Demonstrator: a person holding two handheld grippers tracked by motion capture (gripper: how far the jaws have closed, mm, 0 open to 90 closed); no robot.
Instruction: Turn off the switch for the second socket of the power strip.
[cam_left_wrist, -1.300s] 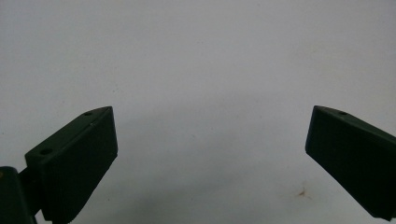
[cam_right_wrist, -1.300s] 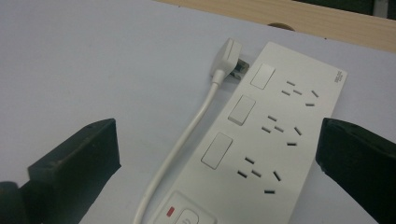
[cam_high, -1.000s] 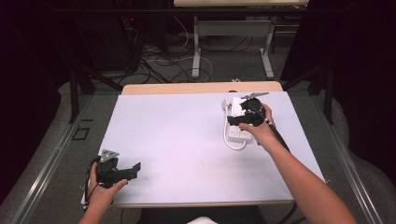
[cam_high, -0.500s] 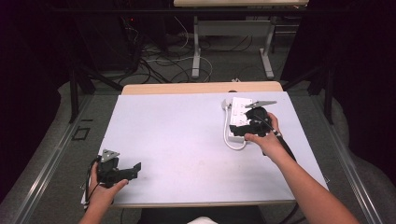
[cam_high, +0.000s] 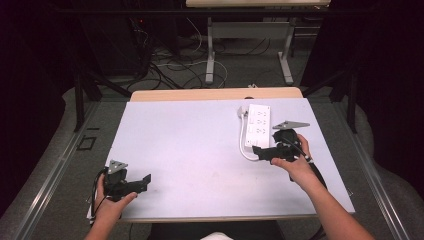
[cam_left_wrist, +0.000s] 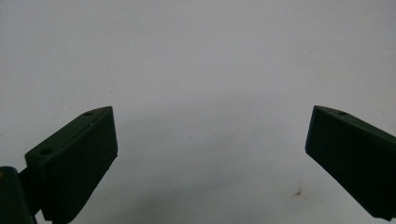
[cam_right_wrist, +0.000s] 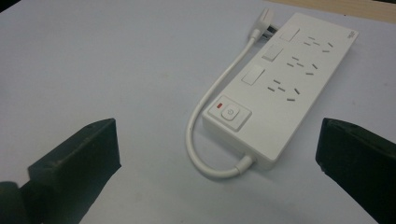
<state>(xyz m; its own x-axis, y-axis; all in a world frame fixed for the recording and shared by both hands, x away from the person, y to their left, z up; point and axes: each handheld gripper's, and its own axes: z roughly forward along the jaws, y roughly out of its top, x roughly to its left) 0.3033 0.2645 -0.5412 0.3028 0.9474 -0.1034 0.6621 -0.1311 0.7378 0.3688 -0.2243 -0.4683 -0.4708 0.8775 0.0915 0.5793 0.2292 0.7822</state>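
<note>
Since the earlier frames the right gripper (cam_high: 264, 152) has drawn back from the white rectangular plastic power strip (cam_high: 258, 124) toward the near edge of the white counter (cam_high: 190, 145); the left gripper (cam_high: 141, 182) has stayed near the front left corner. The power strip lies flat at the far right of the counter, its short white cord (cam_right_wrist: 205, 116) looped along its side. It sits just ahead of the right gripper, apart from it. Both grippers have jaws spread wide, holding nothing.
</note>
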